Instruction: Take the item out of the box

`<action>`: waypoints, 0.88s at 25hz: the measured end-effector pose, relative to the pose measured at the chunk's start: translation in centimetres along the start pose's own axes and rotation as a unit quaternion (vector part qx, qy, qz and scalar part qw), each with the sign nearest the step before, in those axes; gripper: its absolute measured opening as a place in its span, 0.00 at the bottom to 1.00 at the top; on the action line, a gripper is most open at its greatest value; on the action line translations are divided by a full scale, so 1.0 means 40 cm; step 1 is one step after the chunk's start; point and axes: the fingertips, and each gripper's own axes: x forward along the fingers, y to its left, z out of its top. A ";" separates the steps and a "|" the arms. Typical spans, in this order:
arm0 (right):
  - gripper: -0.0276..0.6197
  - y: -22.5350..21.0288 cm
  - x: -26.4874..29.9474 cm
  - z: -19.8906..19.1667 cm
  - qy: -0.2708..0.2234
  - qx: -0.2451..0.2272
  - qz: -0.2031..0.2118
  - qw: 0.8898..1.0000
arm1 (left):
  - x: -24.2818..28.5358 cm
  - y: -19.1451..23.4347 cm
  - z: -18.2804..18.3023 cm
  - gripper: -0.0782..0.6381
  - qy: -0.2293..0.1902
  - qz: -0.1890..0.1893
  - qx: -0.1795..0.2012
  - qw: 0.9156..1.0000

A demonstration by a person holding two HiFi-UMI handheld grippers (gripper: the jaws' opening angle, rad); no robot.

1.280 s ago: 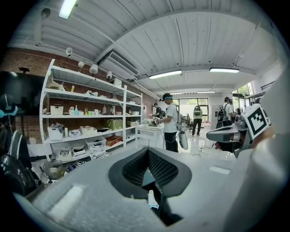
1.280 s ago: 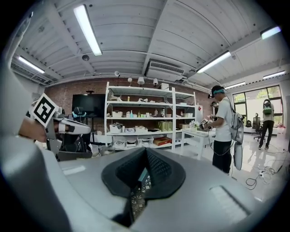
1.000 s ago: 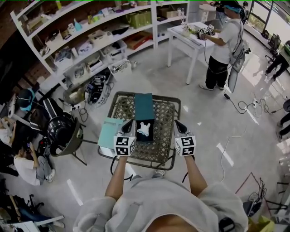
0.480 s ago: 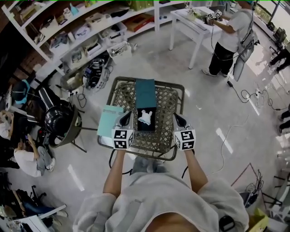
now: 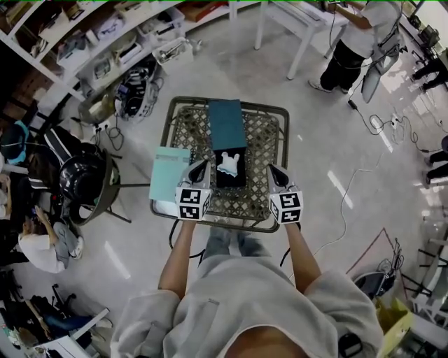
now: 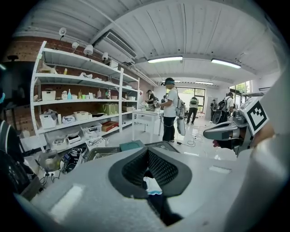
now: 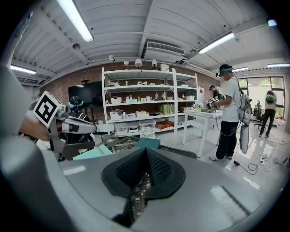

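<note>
A dark open box [image 5: 232,180] stands on the woven-top table [image 5: 266,140], its teal lid [image 5: 227,124] flipped back behind it. Inside lies a white item [image 5: 229,163], which also peeks between the jaws in the left gripper view as the white item [image 6: 152,185]. My left gripper [image 5: 199,170] hovers just left of the box and my right gripper [image 5: 274,173] just right of it. Both point forward and slightly down. The left gripper [image 6: 147,152] and right gripper [image 7: 146,152] each have their jaws together with nothing held.
A light teal board [image 5: 170,173] lies at the table's left edge. Shelving [image 5: 105,42] lines the back left. A person [image 5: 357,42] works at a white table [image 5: 294,21] at the back right. A black round chair [image 5: 84,185] and seated people are at the left; a cable [image 5: 343,203] lies on the floor.
Both grippers have sunk toward the table and now flank the box more closely. The head view has tipped down, so the table sits higher in the picture.
</note>
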 end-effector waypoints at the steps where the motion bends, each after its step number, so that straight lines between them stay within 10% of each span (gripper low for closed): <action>1: 0.04 0.006 0.006 -0.009 0.004 0.001 0.000 1.000 | 0.004 0.002 -0.010 0.12 0.003 -0.004 0.001 1.000; 22: 0.04 0.105 0.126 -0.231 0.116 -0.012 0.058 0.991 | 0.051 0.052 -0.227 0.12 0.067 -0.008 -0.058 0.996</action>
